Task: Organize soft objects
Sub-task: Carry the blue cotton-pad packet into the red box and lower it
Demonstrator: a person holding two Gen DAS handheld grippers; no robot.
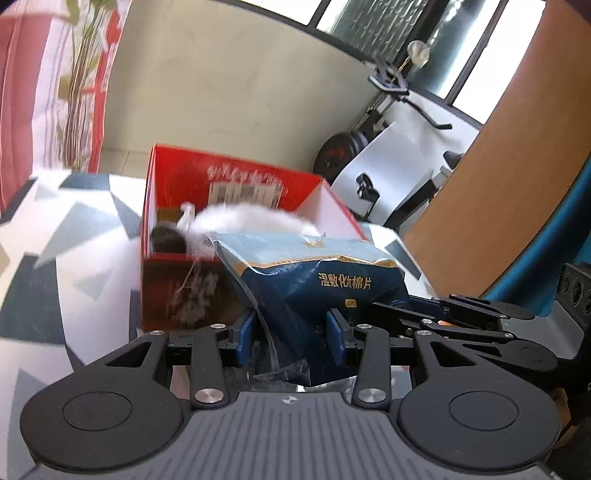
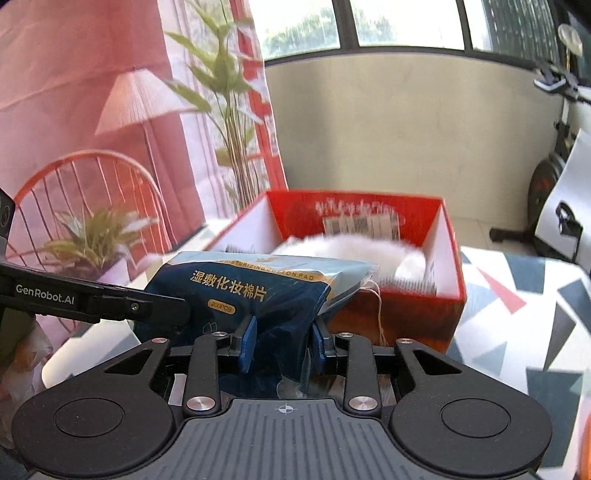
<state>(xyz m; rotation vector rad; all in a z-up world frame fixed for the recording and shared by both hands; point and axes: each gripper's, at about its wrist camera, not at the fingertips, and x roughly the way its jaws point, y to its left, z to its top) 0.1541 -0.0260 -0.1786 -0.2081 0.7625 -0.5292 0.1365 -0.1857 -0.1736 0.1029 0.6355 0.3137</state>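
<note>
Both the left hand-held gripper (image 1: 291, 332) and the right hand-held gripper (image 2: 282, 341) clamp a blue plastic pack of cotton pads (image 1: 314, 273) just before an open red cardboard box (image 2: 406, 317) on a triangle-patterned surface (image 2: 517, 314), a cream wall (image 2: 406, 122) and windows (image 2: 399, 22) beyond.

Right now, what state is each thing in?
Blue plastic pack of cotton pads: lifted, gripped from both ends.
Left gripper: shut on the pack.
Right gripper: shut on the pack.
Red cardboard box: open, white fluffy item inside.
</note>
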